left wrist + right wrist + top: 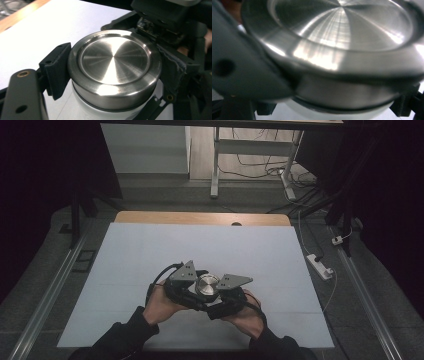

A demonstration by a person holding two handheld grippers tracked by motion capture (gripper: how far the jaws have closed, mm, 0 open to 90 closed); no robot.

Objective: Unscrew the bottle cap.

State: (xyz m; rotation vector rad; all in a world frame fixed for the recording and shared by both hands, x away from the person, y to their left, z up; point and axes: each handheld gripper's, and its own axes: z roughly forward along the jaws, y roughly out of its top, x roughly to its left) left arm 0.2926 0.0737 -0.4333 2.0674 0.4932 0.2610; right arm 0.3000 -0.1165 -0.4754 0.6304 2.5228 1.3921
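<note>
Left to right: our left gripper (192,287) has its jaws closed onto the steel lid (114,66) of a white bottle (82,111), one pad on each side of the rim, and the bottle stands upright near the front middle of the white table (125,270), its long axis vertical, dead between both hands. Our right gripper (225,292) sits equally close; its jaws appear clamped just under the lid, so the next twist turns about that vertical axis. Contents can't be seen; lid's on.

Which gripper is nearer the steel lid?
Neither: both touch it. The left gripper clamps the steel lid at its sides; the right gripper grips just below it.
</note>
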